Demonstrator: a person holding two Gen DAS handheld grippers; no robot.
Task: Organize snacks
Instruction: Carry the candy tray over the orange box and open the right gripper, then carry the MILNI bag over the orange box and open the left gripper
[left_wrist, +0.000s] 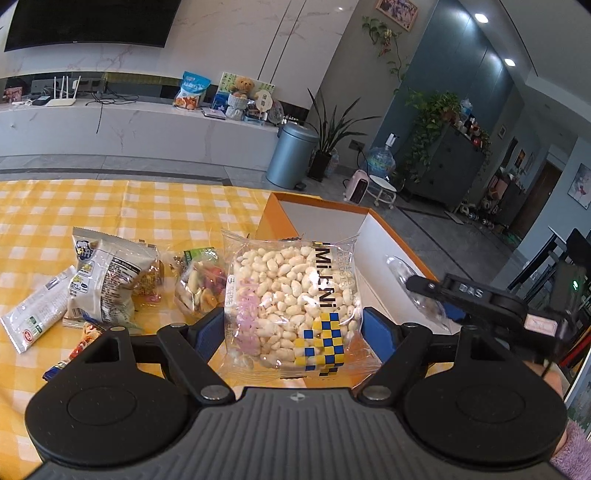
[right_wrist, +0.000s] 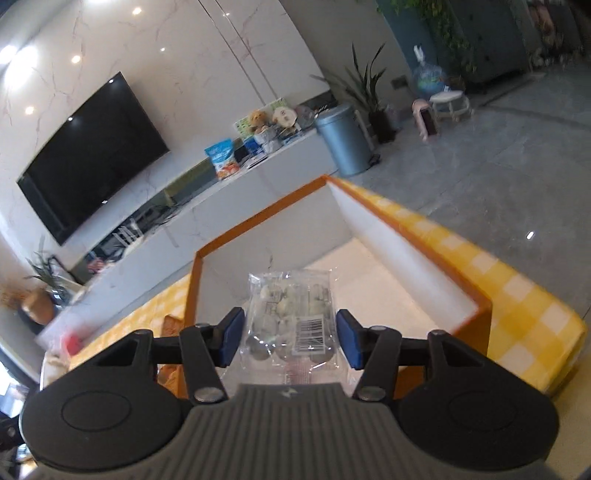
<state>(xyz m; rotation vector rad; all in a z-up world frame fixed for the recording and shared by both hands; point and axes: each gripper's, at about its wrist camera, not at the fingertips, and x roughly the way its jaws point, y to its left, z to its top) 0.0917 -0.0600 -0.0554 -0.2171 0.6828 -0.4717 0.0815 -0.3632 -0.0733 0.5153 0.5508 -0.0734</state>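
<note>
Right gripper (right_wrist: 290, 338) clamps clear snack pack (right_wrist: 291, 317) above orange box (right_wrist: 413, 254) ahead; left gripper (left_wrist: 293, 328) grips puffed-rice bag (left_wrist: 291, 299); risk: slippery film slides, pack lands outside box.

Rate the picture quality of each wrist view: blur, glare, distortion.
Left wrist view: sharp, puffed-rice bag text readable; fisheye bends the TV and walls. Right wrist view: tilted, softer toward the edges, ceiling-light glare on the marble wall; clear packet still legible over the box.
</note>
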